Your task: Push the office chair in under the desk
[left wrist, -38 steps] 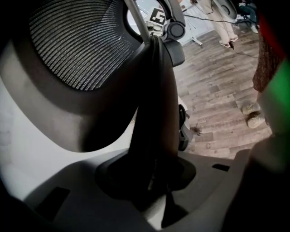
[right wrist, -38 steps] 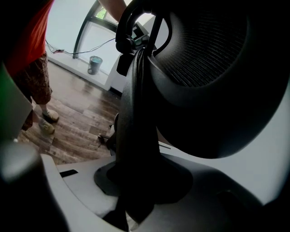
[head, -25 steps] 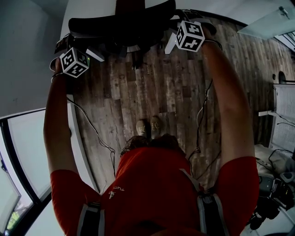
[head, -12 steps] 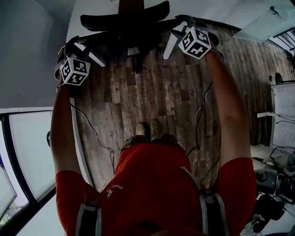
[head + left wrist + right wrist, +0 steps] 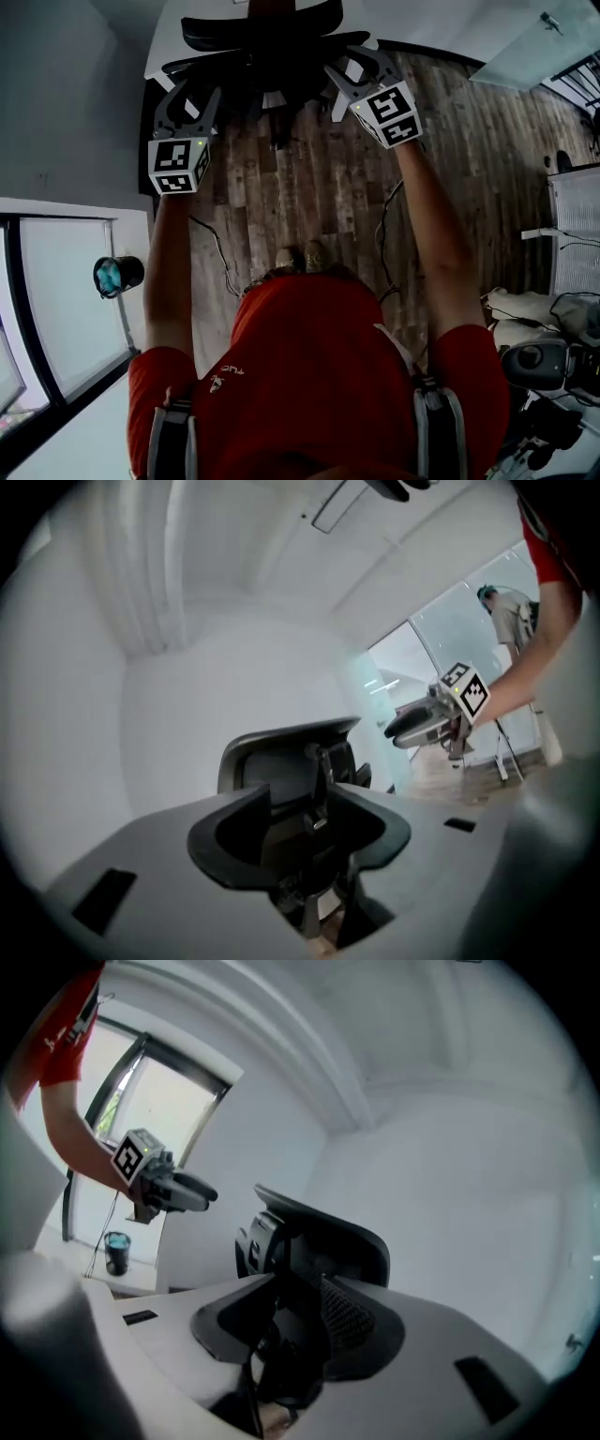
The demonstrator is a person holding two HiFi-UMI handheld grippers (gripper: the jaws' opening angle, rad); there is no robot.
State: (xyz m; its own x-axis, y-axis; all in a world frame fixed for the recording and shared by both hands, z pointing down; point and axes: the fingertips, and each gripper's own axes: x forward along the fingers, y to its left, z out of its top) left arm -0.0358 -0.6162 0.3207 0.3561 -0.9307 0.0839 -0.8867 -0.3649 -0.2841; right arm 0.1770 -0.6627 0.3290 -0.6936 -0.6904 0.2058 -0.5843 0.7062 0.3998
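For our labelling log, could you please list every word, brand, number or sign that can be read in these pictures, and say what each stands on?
No text here can be read.
On the red shirt, the pale chest print: too small and blurred to read.
On the left marker cube and the right marker cube: black-and-white square patterns only, no letters or numbers.

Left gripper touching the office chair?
Apart. Right gripper view shows wall between left gripper and office chair; its empty jaws have just been closing.

The black office chair (image 5: 262,33) with a curved mesh backrest stands upright, its seat pushed in beneath the white flat-topped desk (image 5: 167,42), its backrest at the desk's near edge.
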